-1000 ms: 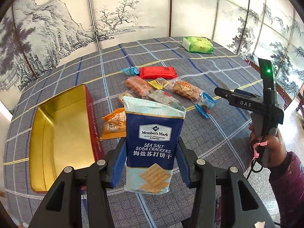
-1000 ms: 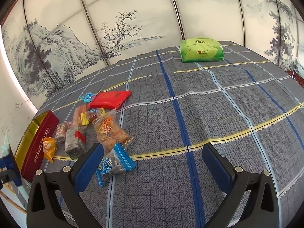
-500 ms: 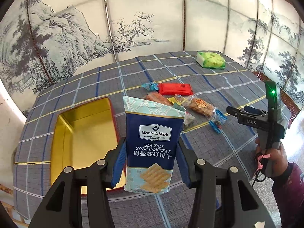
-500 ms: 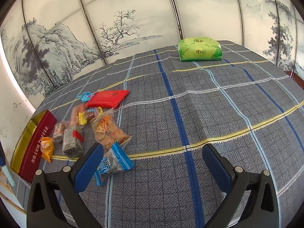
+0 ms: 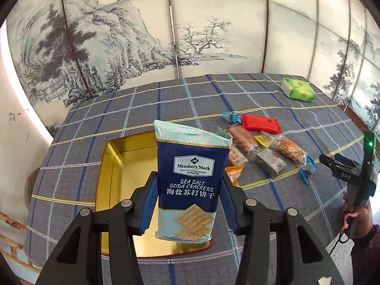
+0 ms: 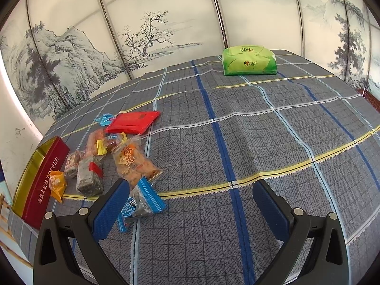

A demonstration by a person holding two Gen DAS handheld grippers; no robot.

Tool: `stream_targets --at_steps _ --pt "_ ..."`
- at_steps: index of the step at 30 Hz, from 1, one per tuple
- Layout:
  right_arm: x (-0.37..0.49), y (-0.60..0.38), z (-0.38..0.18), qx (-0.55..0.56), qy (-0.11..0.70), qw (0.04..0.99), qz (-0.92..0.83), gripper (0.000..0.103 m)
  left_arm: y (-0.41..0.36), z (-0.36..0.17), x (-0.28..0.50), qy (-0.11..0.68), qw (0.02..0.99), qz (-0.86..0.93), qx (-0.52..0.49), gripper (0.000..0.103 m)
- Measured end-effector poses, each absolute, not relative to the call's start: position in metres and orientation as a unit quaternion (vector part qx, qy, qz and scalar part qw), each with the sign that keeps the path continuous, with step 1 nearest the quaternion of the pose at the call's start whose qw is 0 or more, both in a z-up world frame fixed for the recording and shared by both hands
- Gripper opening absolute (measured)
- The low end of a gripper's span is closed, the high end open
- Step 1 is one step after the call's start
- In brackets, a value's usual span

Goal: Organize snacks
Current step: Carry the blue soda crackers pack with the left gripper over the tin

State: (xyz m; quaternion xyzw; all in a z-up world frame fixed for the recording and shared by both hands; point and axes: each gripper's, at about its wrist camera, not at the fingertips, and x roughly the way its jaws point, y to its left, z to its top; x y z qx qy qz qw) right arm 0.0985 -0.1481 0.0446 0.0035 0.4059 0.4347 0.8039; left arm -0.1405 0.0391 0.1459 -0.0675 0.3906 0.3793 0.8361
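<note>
The left hand-held gripper [image 5: 187, 204] clamps the upright cracker packet [image 5: 190, 180] above the open gold tin [image 5: 125, 156] on the counter [image 6: 237, 142]. The right hand-held gripper [image 6: 190, 204] hangs wide open, holding nothing; loose snacks [image 6: 133, 159] lie at its ten o'clock.

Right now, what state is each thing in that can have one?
left hand-held gripper: shut on the cracker pack
cracker pack: sealed, upright, held over the tin
tin: open, nothing in the part that shows
right hand-held gripper: open, holding nothing
loose snacks: wrapped, lying on the cloth
tissue pack: lying flat
</note>
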Motion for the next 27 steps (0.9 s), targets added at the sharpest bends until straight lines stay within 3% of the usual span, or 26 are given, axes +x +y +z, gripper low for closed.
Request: stream_targets --at_steps 27 --pt "0.099 -0.146 0.044 -0.003 0.412 0.803 0.430 0.103 0.207 0.081 -0.119 0.450 0.759 0.454 -0.125 0.046"
